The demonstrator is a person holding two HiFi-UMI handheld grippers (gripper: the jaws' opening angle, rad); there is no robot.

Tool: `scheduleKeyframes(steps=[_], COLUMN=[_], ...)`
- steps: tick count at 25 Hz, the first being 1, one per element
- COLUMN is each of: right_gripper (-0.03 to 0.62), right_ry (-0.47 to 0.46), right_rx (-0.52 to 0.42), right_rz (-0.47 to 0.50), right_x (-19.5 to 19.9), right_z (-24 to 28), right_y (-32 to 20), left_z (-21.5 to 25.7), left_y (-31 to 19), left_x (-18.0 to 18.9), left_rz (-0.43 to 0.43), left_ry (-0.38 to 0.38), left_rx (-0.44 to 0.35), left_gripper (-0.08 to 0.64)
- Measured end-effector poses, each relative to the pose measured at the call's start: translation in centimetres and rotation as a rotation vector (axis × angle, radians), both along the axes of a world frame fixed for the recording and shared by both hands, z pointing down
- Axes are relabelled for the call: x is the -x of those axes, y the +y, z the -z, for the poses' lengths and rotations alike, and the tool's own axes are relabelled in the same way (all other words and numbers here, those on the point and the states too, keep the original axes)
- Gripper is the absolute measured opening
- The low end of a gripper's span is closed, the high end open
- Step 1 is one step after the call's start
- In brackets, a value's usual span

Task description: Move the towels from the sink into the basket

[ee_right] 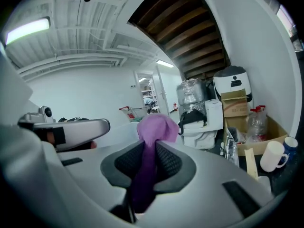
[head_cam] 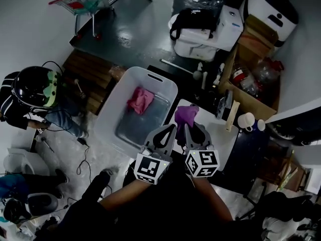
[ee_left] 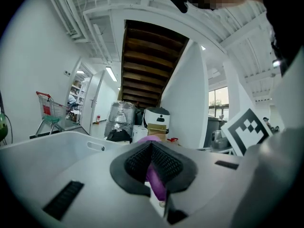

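Both grippers were clamped on one purple towel (head_cam: 186,115), held up just right of the white basket (head_cam: 116,97).

- Left gripper (head_cam: 169,133): jaws closed on a fold of the towel. Its own view showed only a thin purple strip (ee_left: 156,177) between the pads (ee_left: 171,163).
- Right gripper (head_cam: 189,132): jaws also pinching the towel. The cloth bunched above the tips (ee_right: 154,127) and ran down between them.
- From the head view, the towel's lower part was hidden behind the two grippers.
- A white surface lay under the towel, right of the basket. Too much of it was covered to tell whether it was the sink.
- A pink towel (head_cam: 140,99) lay crumpled inside the basket.
- A white mug (head_cam: 247,120) stood well to the right of the basket.
- The forearms below the marker cubes were too dark to make out.
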State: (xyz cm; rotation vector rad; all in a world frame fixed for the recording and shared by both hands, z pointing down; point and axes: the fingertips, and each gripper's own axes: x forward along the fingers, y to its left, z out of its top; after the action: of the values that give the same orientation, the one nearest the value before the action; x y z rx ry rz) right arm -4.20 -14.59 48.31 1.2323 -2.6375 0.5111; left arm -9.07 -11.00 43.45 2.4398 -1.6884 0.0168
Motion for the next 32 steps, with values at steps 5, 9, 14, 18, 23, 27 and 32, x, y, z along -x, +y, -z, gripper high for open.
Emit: scheduleKeyframes(steps=[5, 9, 14, 18, 23, 27, 32], right_gripper=[0.077, 0.077, 0.077, 0.077, 0.078, 0.08, 0.081], right_ry=[0.003, -0.008, -0.005, 0.01, 0.034, 0.036, 0.123], right_rx=[-0.027, -0.048, -0.06, -0.062, -0.043, 0.035, 0.062], right_rz=[-0.045, -0.101, -0.158, -0.192, -0.23, -0.287, -0.34], right_x=[1.8, 4.2, 7.7, 10.7, 13.7, 15.3, 16.6], right_z=[2.1, 3.5, 4.8, 5.0, 4.1, 2.2, 0.1], right_y=[-0.4, -0.4, -0.3, -0.2, -0.9, -2.3, -3.6], left_z=[1.5, 1.3, 0.7, 0.3, 0.1, 0.4, 0.3], left_y=[-0.8, -1.1, -1.5, -1.9, -2.5, -3.2, -3.8], left_x=[2.5, 5.1, 9.3, 12.6, 15.5, 17.4, 19.4], left_rz=[-0.03, -0.079, -0.125, -0.154, -0.177, -0.197, -0.212], left_ry=[-0.001, -0.022, -0.013, -0.003, 0.017, 0.012, 0.021], left_rx=[-0.02, -0.023, 0.007, 0.014, 0.006, -0.014, -0.039], left_gripper=[0.003, 0.002, 0.003, 0.003, 0.003, 0.003, 0.003])
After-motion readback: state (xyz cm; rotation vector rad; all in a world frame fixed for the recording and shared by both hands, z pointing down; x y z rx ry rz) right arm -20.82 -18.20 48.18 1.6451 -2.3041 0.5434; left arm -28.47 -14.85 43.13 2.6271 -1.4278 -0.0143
